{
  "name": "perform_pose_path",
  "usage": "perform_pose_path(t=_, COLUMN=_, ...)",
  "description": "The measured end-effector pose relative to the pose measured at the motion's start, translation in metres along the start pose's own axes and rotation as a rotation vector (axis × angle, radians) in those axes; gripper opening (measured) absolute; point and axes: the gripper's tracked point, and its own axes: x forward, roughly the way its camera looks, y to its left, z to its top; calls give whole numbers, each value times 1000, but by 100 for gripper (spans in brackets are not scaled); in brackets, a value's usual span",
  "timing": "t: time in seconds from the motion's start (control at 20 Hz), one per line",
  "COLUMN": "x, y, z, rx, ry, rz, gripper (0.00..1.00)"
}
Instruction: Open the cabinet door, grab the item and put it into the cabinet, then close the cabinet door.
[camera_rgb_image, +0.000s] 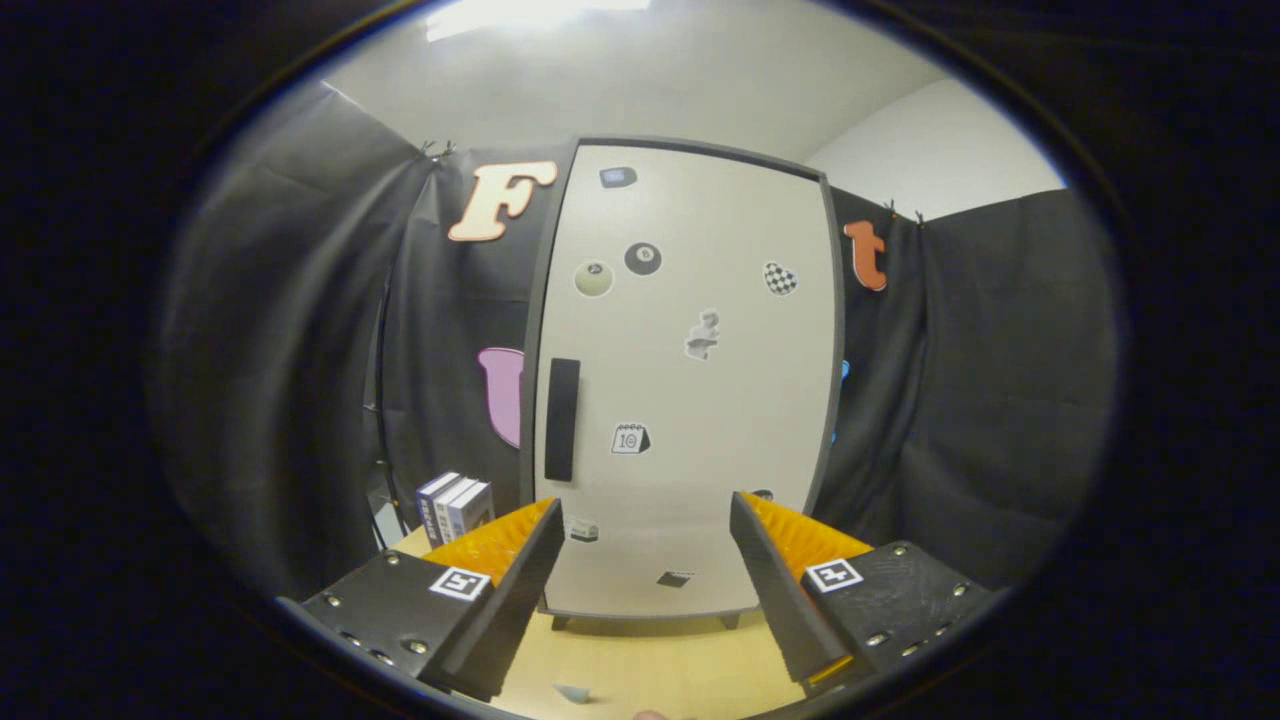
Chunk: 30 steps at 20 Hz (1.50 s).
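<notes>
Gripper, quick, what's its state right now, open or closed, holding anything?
Gripper: open, jaws spread wide and empty, facing the closed cabinet door beyond them, its handle untouched.

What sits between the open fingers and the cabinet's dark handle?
Nothing: in the gripper view, the open gripper faces the closed cabinet door; handle lies beyond the fingers.

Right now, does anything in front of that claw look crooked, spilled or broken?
Nothing stands out. The cabinet stands upright on the table with its door shut and its handle straight. The boxes left of it stand neatly together. The claw is open, holding nothing.
</notes>
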Motion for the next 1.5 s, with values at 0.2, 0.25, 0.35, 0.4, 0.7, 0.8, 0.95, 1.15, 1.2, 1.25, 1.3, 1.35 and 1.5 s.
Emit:
perform_pose_path(t=0.2, x=29, y=12, z=-2, rx=-2, ry=5, rz=18, gripper=99)
perform_pose_path(t=0.25, x=38, y=16, z=-3, rx=2, ry=9, rz=24, gripper=99)
perform_pose_path(t=0.35, x=56, y=25, z=-2, rx=17, ry=14, rz=38, gripper=99)
perform_pose_path(t=0.4, x=67, y=28, z=-2, rx=25, ry=15, rz=42, gripper=99)
perform_pose_path(t=0.7, x=124, y=58, z=4, rx=58, ry=18, rz=80, gripper=99)
perform_pose_path(t=0.8, x=138, y=69, z=3, rx=74, ry=23, rz=98, gripper=98)
perform_pose_path(t=0.95, x=153, y=79, z=3, rx=87, ry=27, rz=109, gripper=95)
perform_pose_path(t=1.15, x=167, y=81, z=6, rx=95, ry=20, rz=97, gripper=86)
perform_pose_path(t=1.2, x=170, y=83, z=4, rx=99, ry=27, rz=98, gripper=74)
perform_pose_path(t=1.25, x=172, y=86, z=4, rx=106, ry=32, rz=102, gripper=69)
perform_pose_path(t=1.3, x=175, y=83, z=2, rx=105, ry=42, rz=83, gripper=65)
perform_pose_path(t=1.35, x=176, y=87, z=1, rx=112, ry=42, rz=89, gripper=60)
perform_pose_path(t=1.5, x=181, y=94, z=0, rx=133, ry=50, rz=86, gripper=44)
